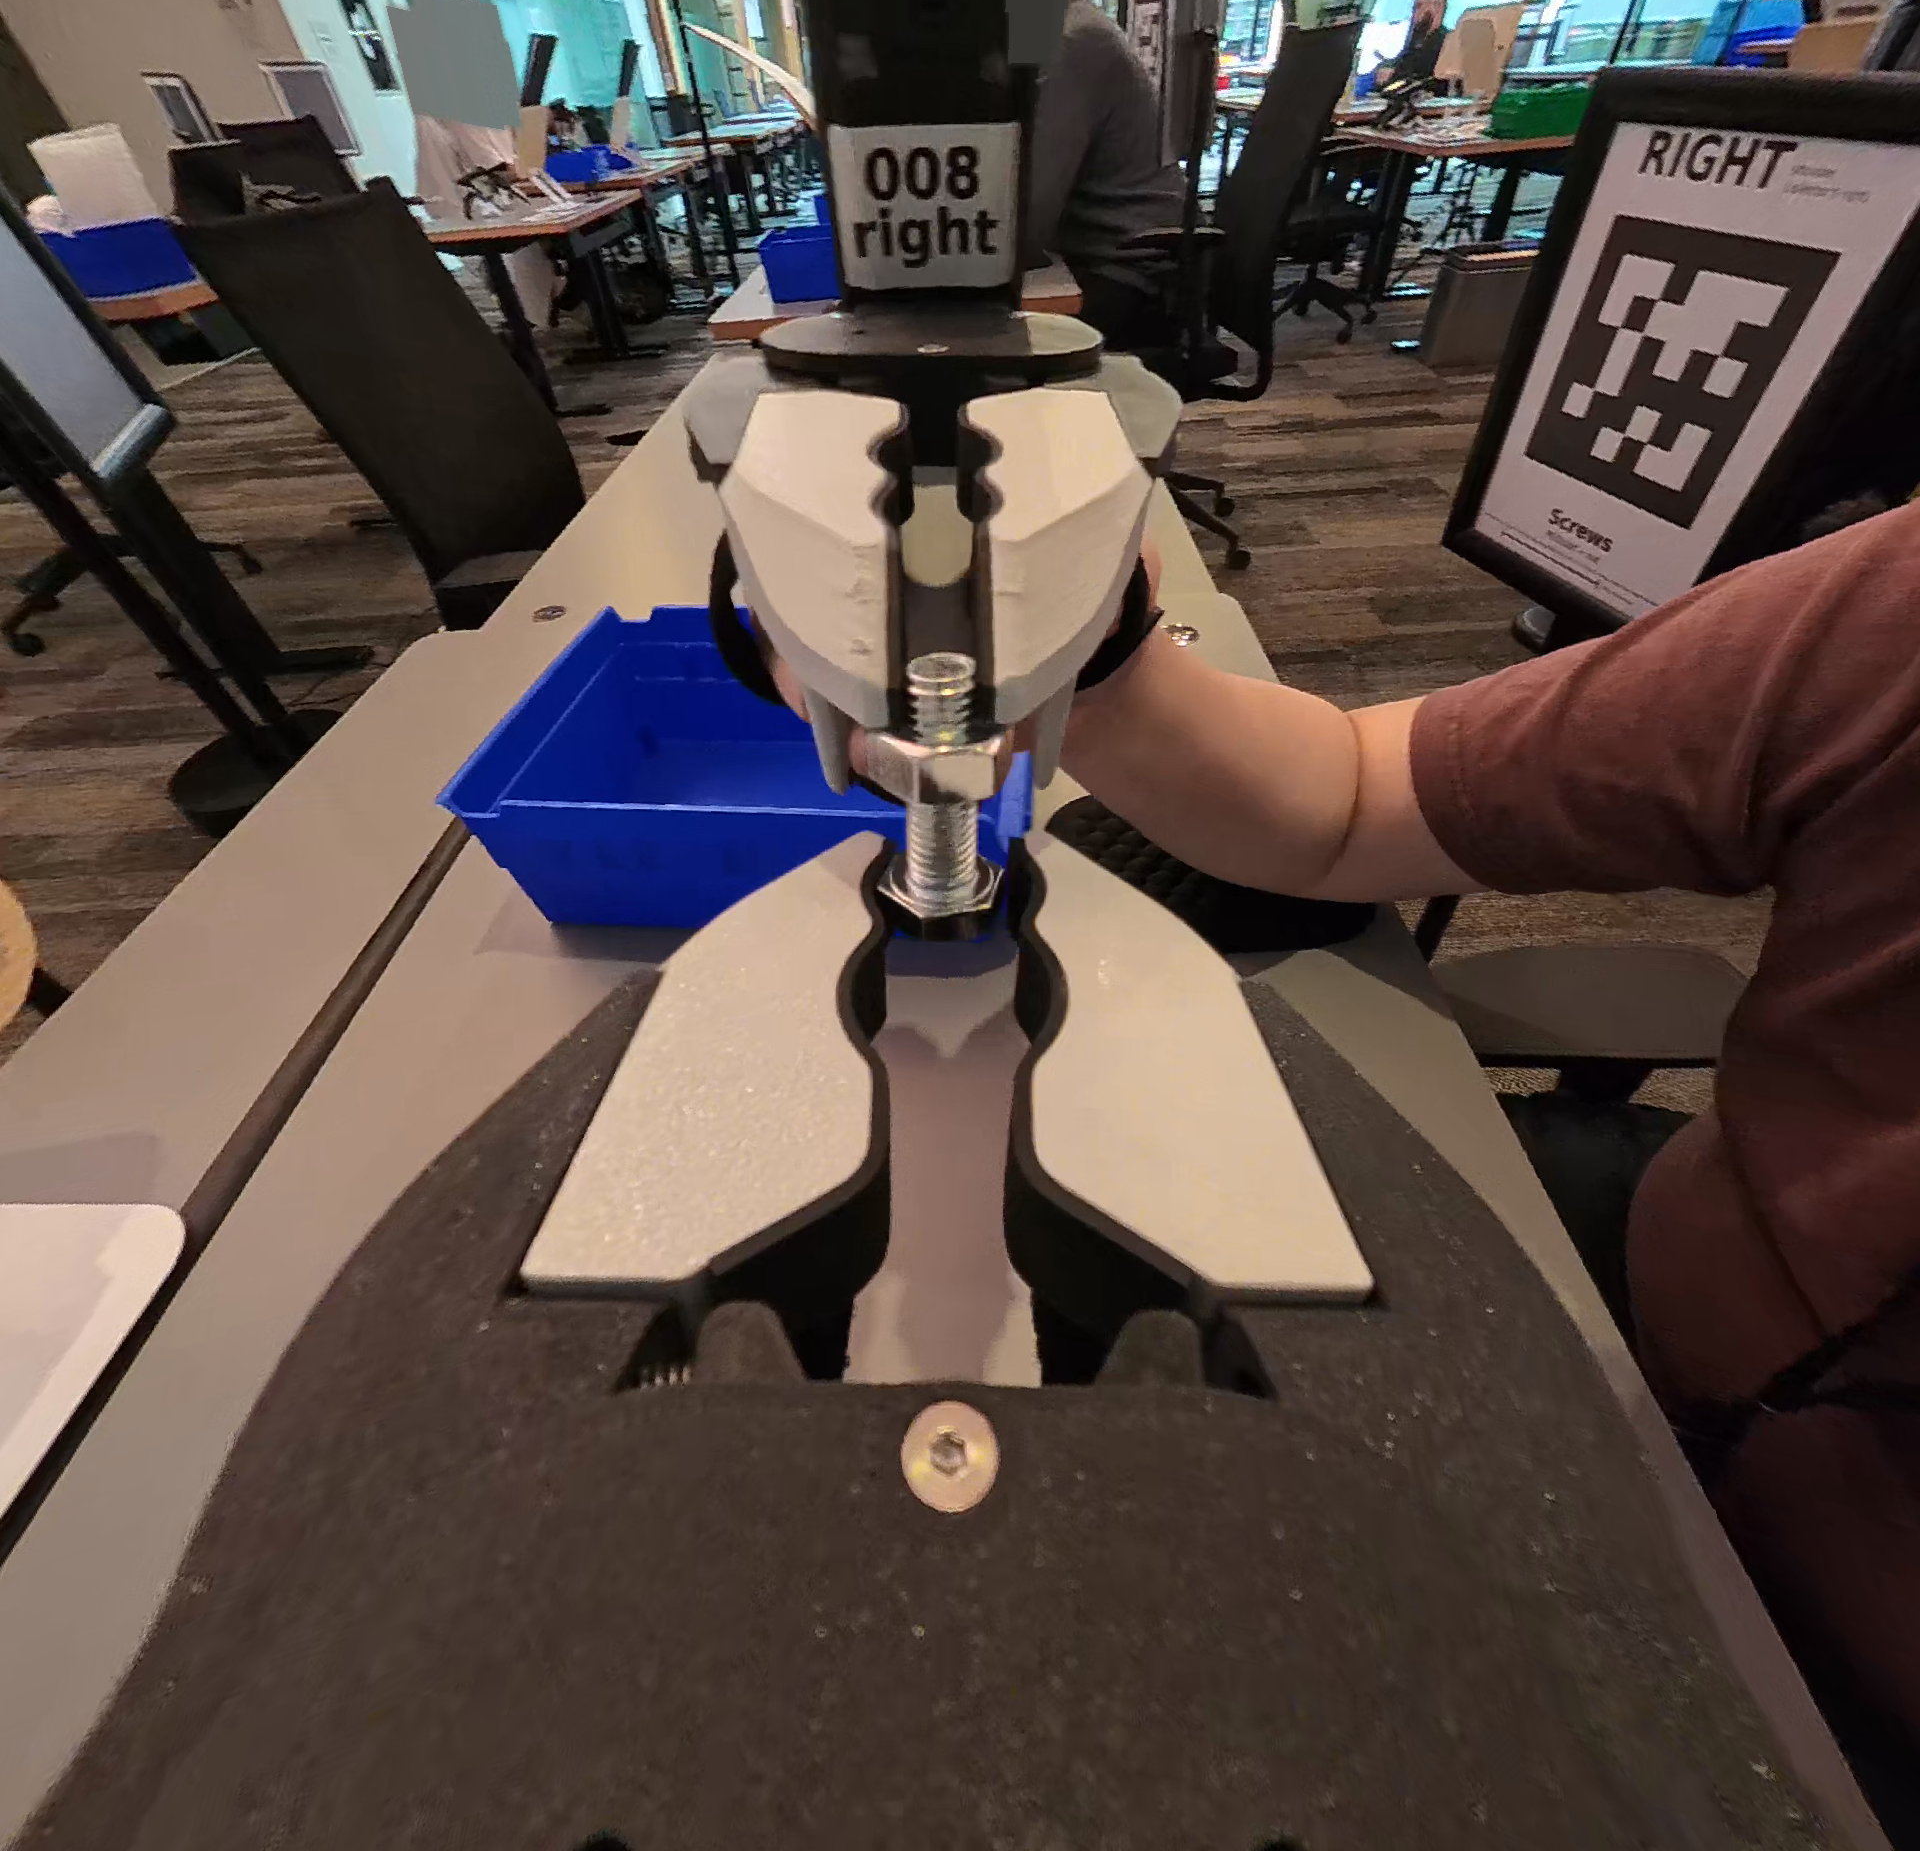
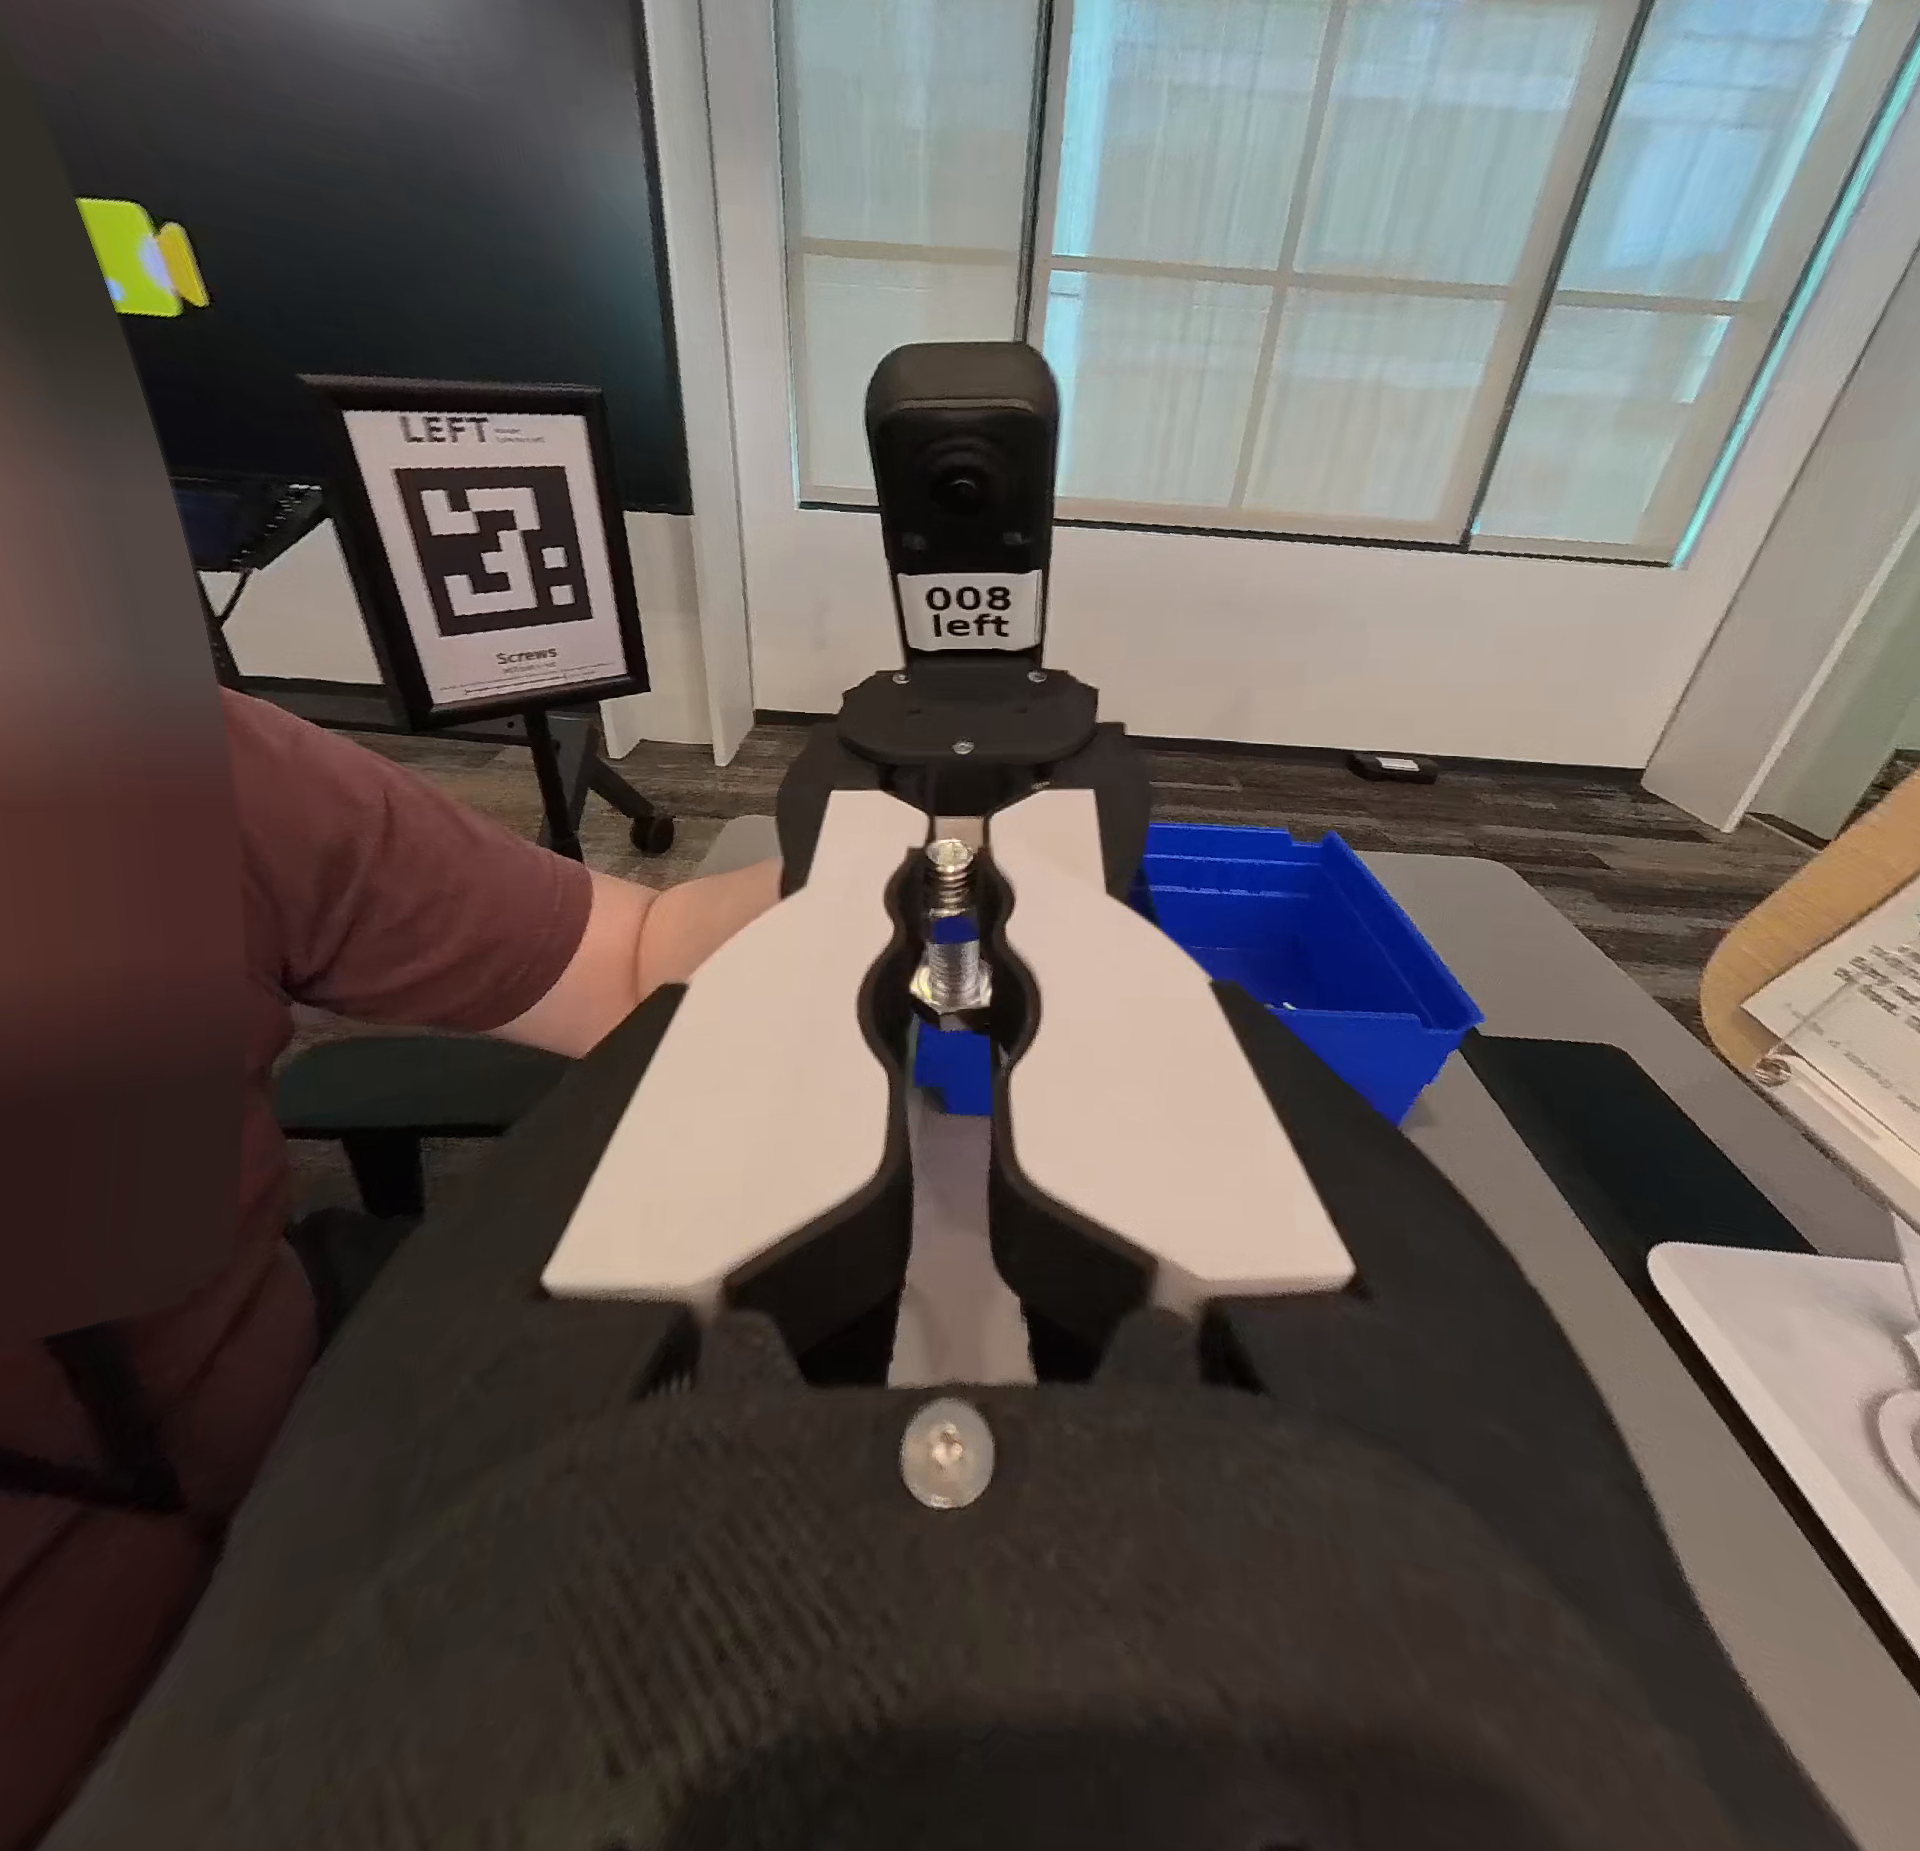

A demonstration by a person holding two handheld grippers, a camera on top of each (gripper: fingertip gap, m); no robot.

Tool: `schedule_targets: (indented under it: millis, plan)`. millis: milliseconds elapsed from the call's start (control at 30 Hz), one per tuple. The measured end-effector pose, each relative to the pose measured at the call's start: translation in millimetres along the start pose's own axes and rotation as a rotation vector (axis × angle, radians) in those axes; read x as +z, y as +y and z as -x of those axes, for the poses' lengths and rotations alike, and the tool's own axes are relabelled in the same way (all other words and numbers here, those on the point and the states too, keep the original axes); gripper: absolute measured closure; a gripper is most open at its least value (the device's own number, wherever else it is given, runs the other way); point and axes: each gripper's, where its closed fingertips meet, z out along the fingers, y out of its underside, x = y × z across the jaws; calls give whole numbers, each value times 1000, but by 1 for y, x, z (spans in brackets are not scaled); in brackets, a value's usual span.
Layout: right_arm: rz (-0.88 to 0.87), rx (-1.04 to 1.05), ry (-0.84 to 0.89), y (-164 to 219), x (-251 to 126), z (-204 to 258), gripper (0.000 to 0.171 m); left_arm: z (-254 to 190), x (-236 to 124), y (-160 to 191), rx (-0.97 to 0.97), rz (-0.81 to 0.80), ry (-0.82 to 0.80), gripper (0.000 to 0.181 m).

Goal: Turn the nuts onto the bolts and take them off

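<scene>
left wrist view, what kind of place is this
Probably an open-plan office or lab used for recording: rows of desks with office chairs, and a framed marker sign by the grey table.

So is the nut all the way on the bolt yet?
Not yet. The nut is threaded partway along the bolt. The left hand-held gripper holds the bolt head, the right hand-held gripper grips the nut. Some thread remains before the head.

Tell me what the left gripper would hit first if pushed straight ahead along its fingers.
Probably the right gripper, directly ahead, facing it and clamped on the nut. The left gripper already holds the bolt by its head.
</scene>
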Motion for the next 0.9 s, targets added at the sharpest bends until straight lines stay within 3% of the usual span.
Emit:
schedule_targets:
  millis: [300,367,400,633,733,900]
  plan:
    - [-43,2,-66,-3,-1,6,161,-5,1,-2,42,2,-1,166]
    - [-85,6,-43,-8,-2,2,132,-2,0,-2,42,9,-26,166]
    - [-95,14,-26,-9,-3,-1,127,3,-1,-2,42,11,-57,166]
    - [-19,30,-31,4,1,-3,126,19,-6,1,2,18,-126,166]
    - [13,5,-33,3,-5,1,150,28,-12,0,-26,5,-163,166]
    - [-6,-10,13,-1,-5,-3,132,32,-17,-1,-42,-5,-162,166]
